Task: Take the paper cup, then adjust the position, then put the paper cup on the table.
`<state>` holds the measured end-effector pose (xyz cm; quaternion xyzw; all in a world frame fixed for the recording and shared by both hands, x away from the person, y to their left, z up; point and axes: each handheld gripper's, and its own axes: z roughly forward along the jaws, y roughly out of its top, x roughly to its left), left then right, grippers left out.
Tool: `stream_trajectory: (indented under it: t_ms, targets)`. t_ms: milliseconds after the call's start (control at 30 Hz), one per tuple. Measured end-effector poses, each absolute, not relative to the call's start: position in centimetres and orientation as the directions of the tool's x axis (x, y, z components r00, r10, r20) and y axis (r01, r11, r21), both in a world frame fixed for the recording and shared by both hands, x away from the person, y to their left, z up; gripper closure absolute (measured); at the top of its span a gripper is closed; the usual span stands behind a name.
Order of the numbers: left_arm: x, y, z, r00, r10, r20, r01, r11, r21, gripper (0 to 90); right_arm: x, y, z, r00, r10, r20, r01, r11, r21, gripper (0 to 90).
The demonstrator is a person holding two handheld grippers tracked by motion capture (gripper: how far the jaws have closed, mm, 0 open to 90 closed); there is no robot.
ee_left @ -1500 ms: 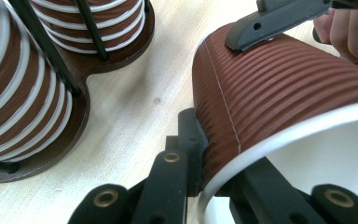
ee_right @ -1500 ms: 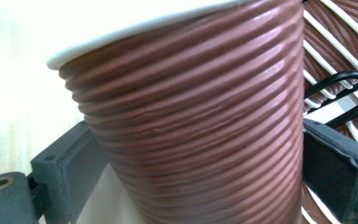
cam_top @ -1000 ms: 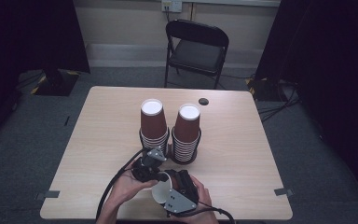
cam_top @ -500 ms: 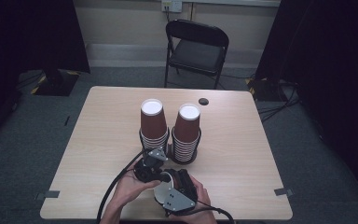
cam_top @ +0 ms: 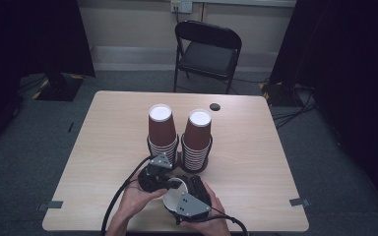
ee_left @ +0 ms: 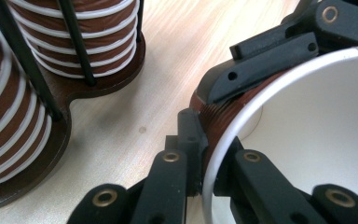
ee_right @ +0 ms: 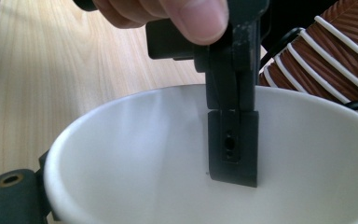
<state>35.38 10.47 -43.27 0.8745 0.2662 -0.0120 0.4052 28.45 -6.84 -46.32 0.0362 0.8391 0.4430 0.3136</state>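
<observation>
A paper cup [cam_top: 171, 200], brown outside and white inside, lies tilted between my two grippers near the table's front edge. My left gripper [ee_left: 207, 140] is shut on the cup's wall [ee_left: 223, 116] at the rim, with one finger [ee_right: 233, 144] inside the cup and one outside. My right gripper [cam_top: 179, 196] spans the cup's body; its jaws have just been closing with the cup between them, and one finger [ee_left: 265, 60] lies against the brown wall. Behind them stand two tall stacks of the same cups [cam_top: 161, 128] [cam_top: 197, 135] in a brown holder [ee_left: 93, 88].
Thin black rods [ee_left: 77, 42] rise from the holder around the stacks. A small black disc [cam_top: 214, 106] lies at the table's far edge. A black folding chair [cam_top: 206, 49] stands beyond the table. Cables [cam_top: 123, 189] trail off the front edge.
</observation>
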Motion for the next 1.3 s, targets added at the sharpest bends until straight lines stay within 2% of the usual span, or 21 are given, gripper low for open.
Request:
stream_trajectory:
  t_ms: [333, 567, 667, 733, 1067, 1300]
  targets:
    - [34.9, 10.8, -43.1, 0.851, 0.478, -0.218, 0.463, -0.485, 0.742, 85.5, 28.4, -7.0, -46.1, -0.784, 0.375, -0.494, -0.208, 0.592, 0.779, 9.3]
    - [34.3, 11.6, -43.4, 0.841, 0.517, -0.160, 0.405, -0.405, 0.820, 68.4, 28.6, -7.4, -45.8, -0.785, 0.414, -0.460, -0.186, 0.551, 0.814, 10.0]
    - [34.0, 12.1, -43.5, 0.835, 0.525, -0.165, 0.395, -0.363, 0.844, 64.0, 28.7, -7.8, -45.8, -0.790, 0.434, -0.433, -0.164, 0.530, 0.832, 10.1]
    - [34.0, 12.3, -43.6, 0.831, 0.519, -0.199, 0.403, -0.316, 0.859, 62.5, 28.7, -8.0, -45.8, -0.786, 0.449, -0.425, -0.152, 0.526, 0.837, 10.0]
    - [33.5, 12.7, -43.7, 0.814, 0.544, -0.205, 0.386, -0.242, 0.890, 54.7, 29.1, -9.3, -46.0, -0.784, 0.493, -0.378, -0.098, 0.503, 0.859, 10.1]
    - [32.6, 13.1, -43.3, 0.827, 0.539, -0.160, 0.320, -0.218, 0.922, 50.2, 29.6, -10.4, -46.4, -0.776, 0.543, -0.321, -0.045, 0.459, 0.887, 10.2]
